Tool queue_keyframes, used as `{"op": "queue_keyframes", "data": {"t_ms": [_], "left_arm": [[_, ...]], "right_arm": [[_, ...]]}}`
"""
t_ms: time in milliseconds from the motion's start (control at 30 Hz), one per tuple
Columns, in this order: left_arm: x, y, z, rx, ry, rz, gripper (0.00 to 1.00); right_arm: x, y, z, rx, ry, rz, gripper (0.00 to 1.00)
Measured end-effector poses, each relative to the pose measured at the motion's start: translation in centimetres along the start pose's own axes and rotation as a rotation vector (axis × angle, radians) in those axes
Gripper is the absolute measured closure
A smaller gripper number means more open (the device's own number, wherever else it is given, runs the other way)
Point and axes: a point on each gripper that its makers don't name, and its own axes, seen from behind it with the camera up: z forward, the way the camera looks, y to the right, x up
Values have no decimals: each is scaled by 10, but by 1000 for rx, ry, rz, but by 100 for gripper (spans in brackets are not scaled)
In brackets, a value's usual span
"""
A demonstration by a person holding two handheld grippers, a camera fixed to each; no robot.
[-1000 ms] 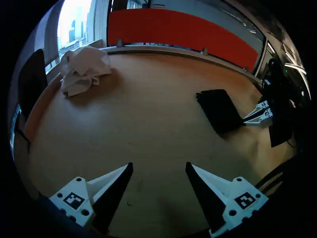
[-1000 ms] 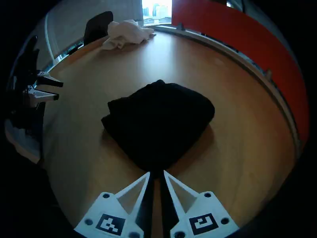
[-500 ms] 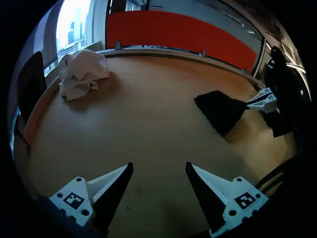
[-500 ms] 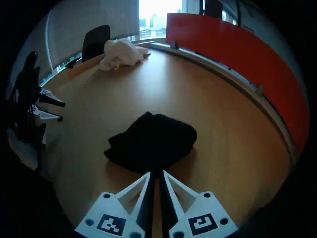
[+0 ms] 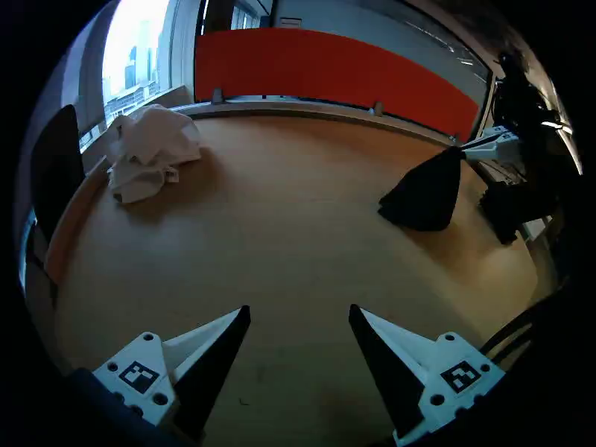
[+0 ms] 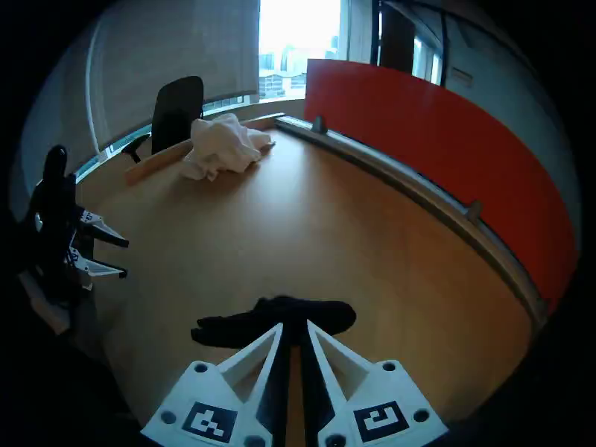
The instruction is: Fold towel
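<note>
A black towel [image 5: 426, 195] hangs by one edge from my right gripper [image 5: 463, 148] at the right of the left gripper view, its lower part still resting on the wooden table [image 5: 283, 216]. In the right gripper view the same black towel [image 6: 277, 319] droops just past my right gripper [image 6: 294, 335], whose fingers are shut on its edge. My left gripper [image 5: 298, 316] stands open low over the table with nothing between its fingers; it also appears as the left gripper [image 6: 112, 257] at the left of the right gripper view.
A crumpled white cloth pile [image 5: 149, 149] lies at the table's far left corner, near a black chair [image 5: 52, 160]. A red partition [image 5: 335, 71] runs along the table's far edge. Windows lie behind.
My right gripper has risen, lifting the black towel's edge off the table so that the towel now hangs in a peak. The left gripper has stayed put and open.
</note>
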Motion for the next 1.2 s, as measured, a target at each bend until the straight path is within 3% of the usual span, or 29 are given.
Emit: {"op": "queue_keyframes", "data": {"t_ms": [400, 800, 1200], "left_arm": [[7, 3, -2, -12, 15, 8, 1], [10, 8, 0, -23, 15, 21, 1], [12, 15, 3, -30, 10, 35, 1]], "right_arm": [[35, 34, -30, -52, 32, 5, 93], [27, 82, -65, -122, 43, 67, 93], [1, 148, -110, -210, 5, 100, 93]]}}
